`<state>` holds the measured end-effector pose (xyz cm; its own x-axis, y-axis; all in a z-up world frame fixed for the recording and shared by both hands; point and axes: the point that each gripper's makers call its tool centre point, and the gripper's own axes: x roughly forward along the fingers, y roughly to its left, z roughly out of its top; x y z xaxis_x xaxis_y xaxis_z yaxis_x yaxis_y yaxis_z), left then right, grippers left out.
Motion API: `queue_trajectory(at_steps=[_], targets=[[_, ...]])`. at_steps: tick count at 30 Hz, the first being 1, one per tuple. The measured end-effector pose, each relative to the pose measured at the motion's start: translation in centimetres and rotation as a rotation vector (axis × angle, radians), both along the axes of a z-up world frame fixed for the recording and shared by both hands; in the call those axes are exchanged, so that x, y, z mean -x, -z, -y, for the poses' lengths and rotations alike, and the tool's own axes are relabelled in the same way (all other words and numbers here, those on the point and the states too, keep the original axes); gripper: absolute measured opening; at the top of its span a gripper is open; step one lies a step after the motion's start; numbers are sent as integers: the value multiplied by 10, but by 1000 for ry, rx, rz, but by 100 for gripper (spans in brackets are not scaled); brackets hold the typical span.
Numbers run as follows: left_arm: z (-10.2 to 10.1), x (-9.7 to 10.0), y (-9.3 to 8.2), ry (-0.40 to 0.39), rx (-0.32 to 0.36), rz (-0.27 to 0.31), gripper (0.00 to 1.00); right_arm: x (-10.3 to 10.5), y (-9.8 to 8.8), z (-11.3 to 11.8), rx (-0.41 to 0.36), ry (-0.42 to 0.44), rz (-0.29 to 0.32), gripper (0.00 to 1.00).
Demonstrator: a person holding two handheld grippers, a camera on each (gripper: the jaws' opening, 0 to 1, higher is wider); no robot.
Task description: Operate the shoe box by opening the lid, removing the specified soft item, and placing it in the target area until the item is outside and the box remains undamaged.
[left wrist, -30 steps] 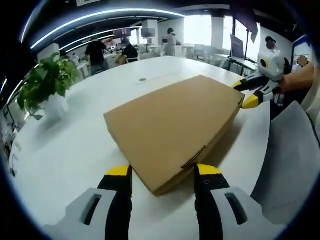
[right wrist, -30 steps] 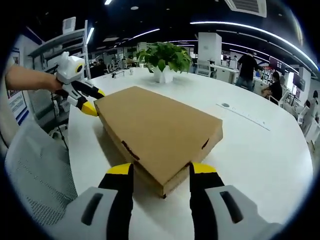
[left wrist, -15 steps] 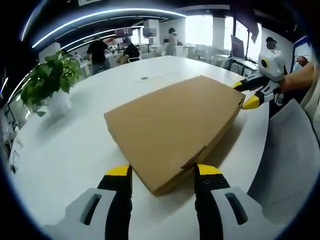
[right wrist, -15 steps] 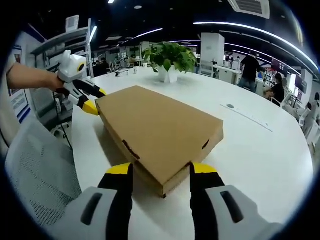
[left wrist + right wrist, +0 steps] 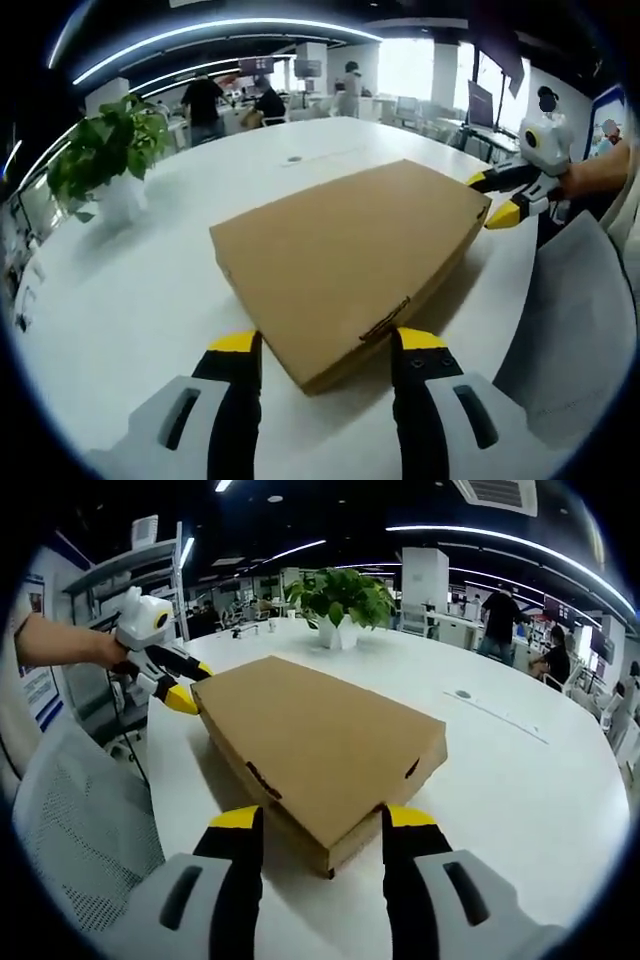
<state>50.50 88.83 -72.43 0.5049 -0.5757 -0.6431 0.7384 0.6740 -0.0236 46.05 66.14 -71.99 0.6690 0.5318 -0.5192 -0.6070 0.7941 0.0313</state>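
- One shoe box [image 5: 350,260], flat brown cardboard with the lid closed, lies on the white round table [image 5: 130,300]. In the left gripper view it runs from 6 o'clock up toward 2 o'clock.
- Two grippers, one at each of two opposite corners of the box.
- Left gripper [image 5: 325,350]: the jaws stand apart, one on each side of the near corner of the box, just beside its edges. It is released and clamps nothing. In the right gripper view it [image 5: 185,685] sits at 10 o'clock at the far corner, held by a hand [image 5: 100,650].
- Right gripper [image 5: 312,825]: the jaws are likewise spread, straddling its own near corner of the box [image 5: 320,745], with no grip on it. In the left gripper view it [image 5: 490,200] appears at 2 o'clock by the far corner.
- One potted plant [image 5: 105,160] in a white pot stands on the table, well apart from the box, at 10 o'clock in the left gripper view and at 12 o'clock [image 5: 340,600] in the right gripper view.
- One grey mesh chair back [image 5: 85,820] stands at the table edge, at 8 o'clock in the right gripper view.
- Several people [image 5: 205,105] are in the office background; an exact count cannot be made.
- Change against the frames one second back: the box is in the same place on the table with the lid flat. Both grippers hold the same spread at their corners. Only small camera shifts are evident.
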Motion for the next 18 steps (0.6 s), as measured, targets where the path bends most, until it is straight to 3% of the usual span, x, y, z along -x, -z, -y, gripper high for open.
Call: queue_trajectory(at_steps=[11, 18], targets=[[1, 2, -10, 5, -17, 37, 55, 0, -13, 1, -16, -3, 23, 44], [5, 4, -25, -6, 8, 58, 57, 0, -24, 1, -8, -14, 54, 44]])
